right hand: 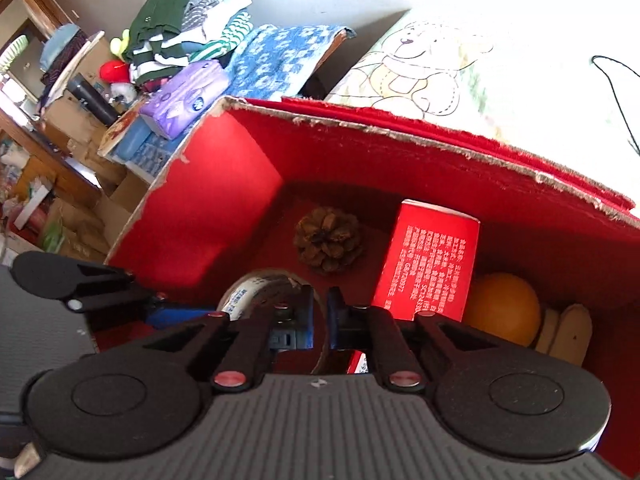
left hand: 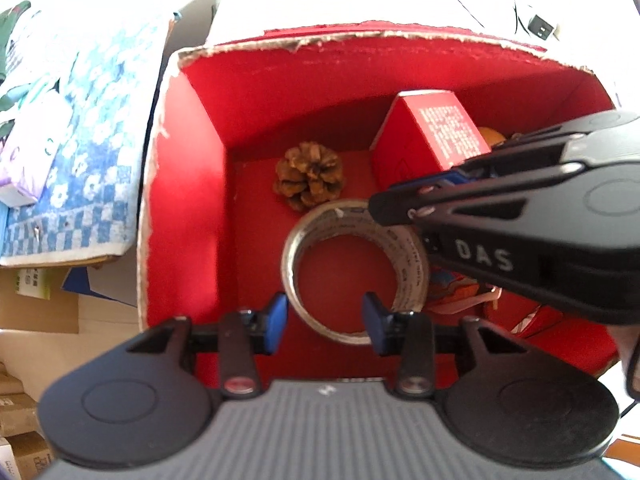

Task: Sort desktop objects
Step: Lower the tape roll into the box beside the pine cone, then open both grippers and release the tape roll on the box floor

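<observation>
A roll of clear tape (left hand: 290, 264) lies on the floor of a red cardboard box (left hand: 184, 200), beside a pine cone (left hand: 310, 176), a small red carton (left hand: 436, 132) and an orange (right hand: 502, 308). My left gripper (left hand: 326, 320) is open, its blue pads on either side of the roll's near wall without touching it. My right gripper (left hand: 390, 198) reaches in from the right to the roll's far rim. In the right wrist view the right gripper (right hand: 320, 312) is shut on the wall of the tape roll (right hand: 244, 292). The pine cone (right hand: 329, 244) and carton (right hand: 432, 264) sit behind it.
The box's torn rim (right hand: 360, 126) stands high on all sides. Pale wooden pieces (right hand: 568, 332) lie by the orange, printed packets (left hand: 456, 292) under the right gripper. Outside are a blue floral cloth (left hand: 80, 160), a purple tissue pack (right hand: 184, 100), folded clothes (right hand: 184, 20) and a bear-print sheet (right hand: 420, 64).
</observation>
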The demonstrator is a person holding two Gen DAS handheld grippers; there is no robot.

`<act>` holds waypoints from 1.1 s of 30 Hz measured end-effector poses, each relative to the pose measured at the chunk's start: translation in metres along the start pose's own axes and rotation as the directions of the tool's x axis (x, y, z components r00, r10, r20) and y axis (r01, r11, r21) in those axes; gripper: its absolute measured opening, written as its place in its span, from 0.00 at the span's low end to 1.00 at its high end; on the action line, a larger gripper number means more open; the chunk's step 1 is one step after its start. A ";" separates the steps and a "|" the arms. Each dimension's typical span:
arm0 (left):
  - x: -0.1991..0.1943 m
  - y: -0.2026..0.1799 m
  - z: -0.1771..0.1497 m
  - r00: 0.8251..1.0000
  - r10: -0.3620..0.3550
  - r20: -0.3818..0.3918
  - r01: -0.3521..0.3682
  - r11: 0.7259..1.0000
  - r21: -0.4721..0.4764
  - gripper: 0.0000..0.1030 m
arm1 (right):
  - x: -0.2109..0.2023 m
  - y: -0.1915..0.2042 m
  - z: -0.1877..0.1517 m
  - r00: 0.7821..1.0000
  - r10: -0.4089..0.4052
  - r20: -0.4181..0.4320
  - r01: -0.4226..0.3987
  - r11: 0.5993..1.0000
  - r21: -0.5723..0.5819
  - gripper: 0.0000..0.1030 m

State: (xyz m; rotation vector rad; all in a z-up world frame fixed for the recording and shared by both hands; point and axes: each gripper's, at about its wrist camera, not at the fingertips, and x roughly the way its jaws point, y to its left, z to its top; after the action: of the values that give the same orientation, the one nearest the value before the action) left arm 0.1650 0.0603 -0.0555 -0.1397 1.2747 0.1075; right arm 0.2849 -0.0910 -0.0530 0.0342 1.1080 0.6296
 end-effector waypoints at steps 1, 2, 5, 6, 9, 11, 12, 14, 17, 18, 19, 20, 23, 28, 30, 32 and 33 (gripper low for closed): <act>0.000 0.000 0.000 1.000 0.002 -0.002 -0.002 1.000 0.001 0.40 | -0.001 0.001 0.000 1.000 -0.006 0.001 0.006 1.000 -0.004 0.08; 0.000 -0.001 -0.001 1.000 0.003 -0.004 -0.003 1.000 0.001 0.40 | 0.000 0.002 0.000 1.000 -0.008 -0.001 0.008 1.000 -0.009 0.08; -0.002 0.002 0.000 1.000 0.002 -0.004 -0.002 1.000 -0.004 0.39 | 0.003 0.005 0.002 1.000 -0.005 0.000 0.005 1.000 -0.013 0.08; -0.004 0.004 -0.001 1.000 -0.003 -0.001 0.003 1.000 -0.004 0.39 | 0.004 0.004 0.001 1.000 0.002 0.005 -0.002 1.000 -0.016 0.08; -0.013 0.006 -0.004 1.000 -0.012 0.028 0.012 1.000 -0.002 0.39 | 0.006 0.001 0.000 0.999 0.031 0.009 -0.031 1.000 0.006 0.08; -0.020 0.006 -0.005 0.999 -0.017 0.049 0.017 1.000 -0.001 0.39 | 0.006 -0.001 -0.001 0.999 0.038 0.012 -0.039 0.999 0.025 0.08; -0.022 0.006 -0.004 0.998 -0.025 0.059 0.025 1.000 0.002 0.39 | 0.006 -0.001 -0.001 0.999 0.032 0.016 -0.032 0.999 0.028 0.07; -0.022 0.005 -0.001 0.997 -0.052 0.062 0.053 0.999 -0.001 0.39 | 0.006 0.002 -0.001 1.000 0.001 0.012 -0.002 1.000 0.003 0.09; -0.009 0.003 0.003 0.996 -0.078 0.048 0.078 0.997 0.003 0.39 | 0.008 0.005 0.002 1.000 -0.007 0.004 0.007 1.000 -0.015 0.09; -0.006 0.001 0.003 0.996 -0.071 0.044 0.071 0.997 0.003 0.39 | 0.008 0.005 0.003 1.000 0.002 0.002 -0.002 1.000 -0.014 0.09; -0.003 0.001 0.003 0.997 -0.067 0.038 0.067 0.998 0.001 0.39 | 0.010 0.004 0.003 1.000 0.019 -0.003 -0.019 1.000 -0.012 0.07; 0.000 0.002 0.003 0.997 -0.068 0.031 0.068 0.998 -0.004 0.39 | 0.011 0.002 0.002 0.999 0.040 -0.010 -0.040 0.999 -0.012 0.07; 0.004 0.005 0.002 0.998 -0.057 0.020 0.058 0.998 -0.012 0.39 | 0.012 0.003 0.002 0.998 0.065 -0.019 -0.066 0.998 -0.024 0.07; 0.014 0.011 0.001 0.999 -0.045 0.002 0.045 0.998 -0.034 0.39 | 0.014 0.003 -0.001 0.993 0.117 -0.029 -0.118 0.993 -0.013 0.07; 0.016 0.010 0.001 0.999 -0.033 -0.006 0.033 0.999 -0.036 0.40 | 0.014 0.004 -0.001 0.991 0.130 -0.033 -0.130 0.991 -0.013 0.07; 0.019 0.010 0.002 1.000 -0.030 -0.010 0.029 0.999 -0.039 0.41 | 0.012 0.004 -0.002 0.992 0.127 -0.018 -0.127 0.992 -0.008 0.07; 0.020 0.009 0.002 1.000 -0.029 -0.011 0.029 0.999 -0.041 0.42 | 0.009 0.004 -0.003 0.992 0.125 -0.002 -0.125 0.992 -0.007 0.07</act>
State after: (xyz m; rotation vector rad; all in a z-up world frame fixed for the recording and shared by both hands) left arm 0.1715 0.0699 -0.0745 -0.1939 1.2819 0.1076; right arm 0.2834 -0.0839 -0.0607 0.0972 1.1113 0.7455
